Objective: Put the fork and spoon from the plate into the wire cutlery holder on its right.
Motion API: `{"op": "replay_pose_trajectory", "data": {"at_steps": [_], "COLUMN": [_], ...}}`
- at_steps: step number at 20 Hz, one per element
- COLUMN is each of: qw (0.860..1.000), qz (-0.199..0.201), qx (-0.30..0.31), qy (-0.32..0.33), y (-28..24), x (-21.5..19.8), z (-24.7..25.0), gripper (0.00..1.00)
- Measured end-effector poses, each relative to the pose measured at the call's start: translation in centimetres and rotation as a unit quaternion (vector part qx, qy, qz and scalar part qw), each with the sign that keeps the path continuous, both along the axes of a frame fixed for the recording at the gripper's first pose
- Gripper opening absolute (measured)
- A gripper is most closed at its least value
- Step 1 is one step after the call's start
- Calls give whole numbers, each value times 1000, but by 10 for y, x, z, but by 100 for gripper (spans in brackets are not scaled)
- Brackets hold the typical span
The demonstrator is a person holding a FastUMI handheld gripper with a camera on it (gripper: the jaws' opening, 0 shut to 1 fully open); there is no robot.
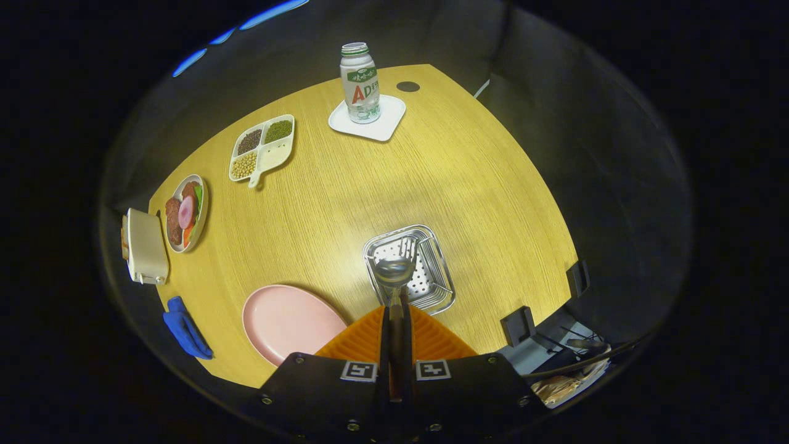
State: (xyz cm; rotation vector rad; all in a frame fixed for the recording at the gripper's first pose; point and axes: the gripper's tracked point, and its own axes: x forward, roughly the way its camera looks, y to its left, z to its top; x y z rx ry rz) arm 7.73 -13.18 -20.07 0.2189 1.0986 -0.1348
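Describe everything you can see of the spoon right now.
The spoon looks like shiny metal, with a rounded bowl and a slim handle. The tongs are shut on its handle, both fingers pressing it. Its bowl points ahead of the fingers, over the near rim of the wire cutlery holder, where the fork already lies. The pink plate beside it is bare.

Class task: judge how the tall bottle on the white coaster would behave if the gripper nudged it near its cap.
The bottle stands tall and narrow on a small white coaster, so it would probably tip rather than slide. Its round body suggests it would roll once down. The gripper is shut on a spoon above the wire cutlery holder.
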Motion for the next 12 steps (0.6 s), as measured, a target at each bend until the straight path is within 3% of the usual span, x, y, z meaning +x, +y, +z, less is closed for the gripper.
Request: {"op": "replay_pose_trajectory", "data": {"at_steps": [4,7,12], "qw": [1000,1000,999], "qz": [-9,-20,-28], "qx": [12,15,25], "qy": [-3,-8,-19], "y": [1,2,5], "x": [3,5,4], "z": [0,1,9], "gripper": [11,31,33]}}
